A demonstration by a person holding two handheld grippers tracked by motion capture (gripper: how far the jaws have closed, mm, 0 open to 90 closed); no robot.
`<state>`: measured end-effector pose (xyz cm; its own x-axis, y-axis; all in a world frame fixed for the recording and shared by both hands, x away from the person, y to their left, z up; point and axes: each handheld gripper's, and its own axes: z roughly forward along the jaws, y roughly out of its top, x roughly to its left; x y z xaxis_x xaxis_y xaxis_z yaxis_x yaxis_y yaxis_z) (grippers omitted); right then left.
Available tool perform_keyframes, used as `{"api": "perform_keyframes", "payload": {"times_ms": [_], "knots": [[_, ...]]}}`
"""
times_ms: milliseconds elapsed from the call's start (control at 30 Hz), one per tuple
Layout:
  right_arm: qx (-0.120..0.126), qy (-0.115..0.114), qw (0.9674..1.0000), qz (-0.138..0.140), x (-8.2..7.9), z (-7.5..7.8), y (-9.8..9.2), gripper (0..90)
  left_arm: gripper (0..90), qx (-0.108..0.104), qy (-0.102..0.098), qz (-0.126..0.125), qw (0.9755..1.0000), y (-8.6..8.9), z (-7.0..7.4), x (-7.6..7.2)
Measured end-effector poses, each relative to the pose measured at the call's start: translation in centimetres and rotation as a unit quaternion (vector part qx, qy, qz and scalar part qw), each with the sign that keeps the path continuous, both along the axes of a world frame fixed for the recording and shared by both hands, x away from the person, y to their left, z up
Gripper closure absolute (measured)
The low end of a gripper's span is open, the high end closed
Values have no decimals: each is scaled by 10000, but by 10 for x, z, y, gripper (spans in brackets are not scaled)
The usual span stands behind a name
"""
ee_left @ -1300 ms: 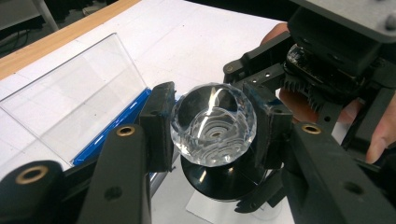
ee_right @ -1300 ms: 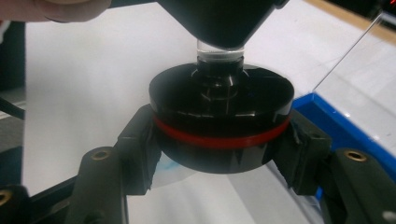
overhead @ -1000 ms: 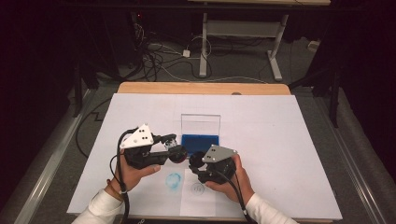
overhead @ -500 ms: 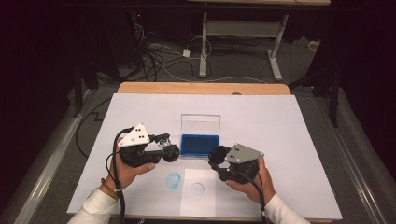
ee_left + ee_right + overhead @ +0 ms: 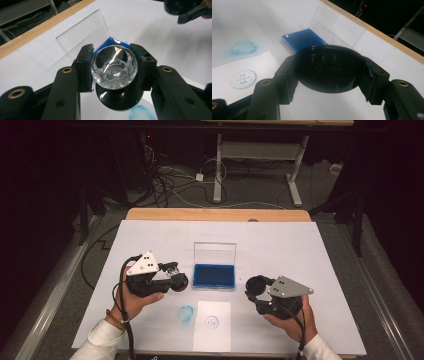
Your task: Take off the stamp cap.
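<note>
Inside the open clear case (image 5: 215, 255) sits a blue ink pad (image 5: 214, 276).

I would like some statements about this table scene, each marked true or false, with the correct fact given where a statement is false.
1. The left gripper is shut on a clear faceted knob. True.
2. The right gripper holds nothing. False: it is shut on a black round cap.
3. The ink pad case is closed. False: its clear lid stands open behind the blue pad.
4. A white paper with a round stamped mark lies on the near side of the table. True.
5. A blue smudge sits to the right of that paper in the high view. False: it is to the left.
</note>
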<state>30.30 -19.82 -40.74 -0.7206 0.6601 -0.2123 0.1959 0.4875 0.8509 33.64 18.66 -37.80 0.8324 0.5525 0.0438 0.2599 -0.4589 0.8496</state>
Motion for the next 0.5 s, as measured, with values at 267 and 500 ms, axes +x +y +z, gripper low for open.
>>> {"api": "perform_keyframes", "payload": {"times_ms": [267,500], "knots": [[84,-5,9995,-306,-7,-3,-30,389,551,98,-20,22,9999,0,-1,2],[110,77,9987,-481,-10,-8,-44,388,552,168,-35,47,9998,1,-2,3]]}}
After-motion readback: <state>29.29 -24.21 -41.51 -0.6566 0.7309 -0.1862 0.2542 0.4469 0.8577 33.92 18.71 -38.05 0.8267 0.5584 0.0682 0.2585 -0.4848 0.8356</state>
